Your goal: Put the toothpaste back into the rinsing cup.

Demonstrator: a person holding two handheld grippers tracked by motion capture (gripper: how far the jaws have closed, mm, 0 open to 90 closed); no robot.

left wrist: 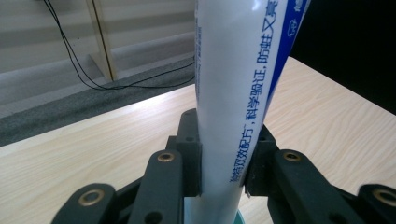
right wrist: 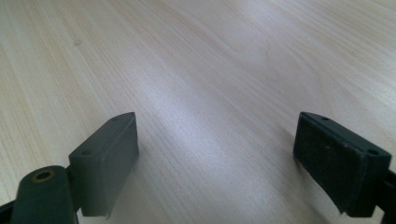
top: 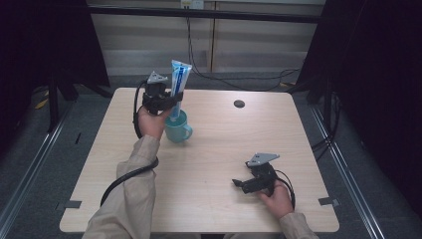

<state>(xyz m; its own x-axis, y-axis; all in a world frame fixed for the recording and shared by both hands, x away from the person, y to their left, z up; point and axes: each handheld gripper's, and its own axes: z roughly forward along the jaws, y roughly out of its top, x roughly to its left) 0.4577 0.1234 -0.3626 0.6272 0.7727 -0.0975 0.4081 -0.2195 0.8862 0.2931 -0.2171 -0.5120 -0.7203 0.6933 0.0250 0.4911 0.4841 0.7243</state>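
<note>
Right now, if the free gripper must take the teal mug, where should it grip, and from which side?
Probably the handle, coming from the mug's right, where the right gripper rests open. The handle sticks out toward that side, while the toothpaste tube held by the left gripper stands over the mouth.

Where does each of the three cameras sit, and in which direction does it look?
High view: above the person's side, looking forward and down on the table; both forearms, left gripper and right gripper show.
Left gripper view: on the left gripper, looking along its jaws, shut on the upright toothpaste tube.
Right gripper view: on the right gripper, looking along open jaws at bare tabletop.
Shared: high and left gripper views both show the tube above the teal mug.
</note>
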